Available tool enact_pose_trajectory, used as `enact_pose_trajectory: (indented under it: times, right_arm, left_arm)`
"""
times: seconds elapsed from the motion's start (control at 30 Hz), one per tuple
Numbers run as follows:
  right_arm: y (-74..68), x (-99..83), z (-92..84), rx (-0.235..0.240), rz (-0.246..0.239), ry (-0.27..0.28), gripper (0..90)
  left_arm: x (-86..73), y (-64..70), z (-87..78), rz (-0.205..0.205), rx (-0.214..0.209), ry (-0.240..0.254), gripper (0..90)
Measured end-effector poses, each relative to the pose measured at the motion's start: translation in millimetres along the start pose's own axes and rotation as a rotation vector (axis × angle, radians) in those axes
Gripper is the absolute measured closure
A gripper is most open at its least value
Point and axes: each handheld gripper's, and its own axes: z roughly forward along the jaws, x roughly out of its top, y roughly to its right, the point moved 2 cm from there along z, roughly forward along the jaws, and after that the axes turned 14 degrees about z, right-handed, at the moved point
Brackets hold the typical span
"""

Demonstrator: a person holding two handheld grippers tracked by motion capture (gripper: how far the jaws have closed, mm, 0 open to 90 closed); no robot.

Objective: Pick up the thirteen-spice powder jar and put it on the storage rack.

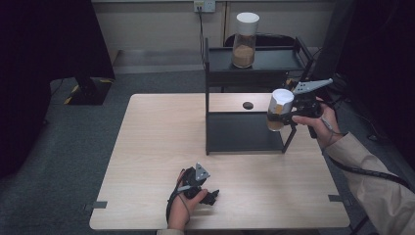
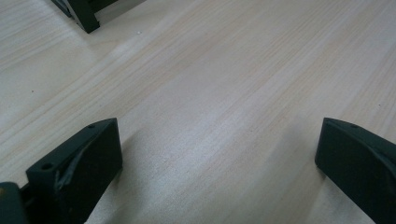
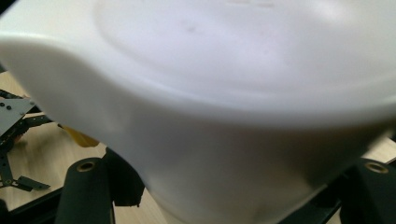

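The pale wooden counter [image 1: 161,147] carries everything, and on its far right part stands a black two-level shelf rack [image 1: 254,98], its lower tray bare and its upper tray holding one tall clear jar [image 1: 244,39] with a white lid and brown contents in its lower part. A second jar of the same kind, the held jar [image 1: 279,110], hangs in the air at the rack's right front corner, between the two trays in height and outside the corner post; it leans a little, its white lid uppermost. The right gripper [image 1: 288,113] comes in from the right and its jaws are clamped on this jar just below the lid (in the right gripper view the white lid [image 3: 233,70] looms close between the two black jaws), a side hold that keeps the jar roughly upright so the contents stay down, and probably one meant to carry it up beside its twin on the top tray. The left gripper [image 1: 209,197] rests low over the near edge of the counter, out of the way, its jaws standing wide with bare wood between them. A small dark disc [image 1: 248,105] lies on the counter behind the rack's lower tray.
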Motion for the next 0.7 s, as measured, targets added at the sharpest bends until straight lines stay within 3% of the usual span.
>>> enact_pose_trajectory:
  times: [0.7]
  right_arm:
    - [0.2, 34.7, -15.7, -0.008, -0.009, 0.008, 30.5]
  left_arm:
    - [-0.1, 0.0, 0.0, 0.0, 0.001, 0.001, 0.0]
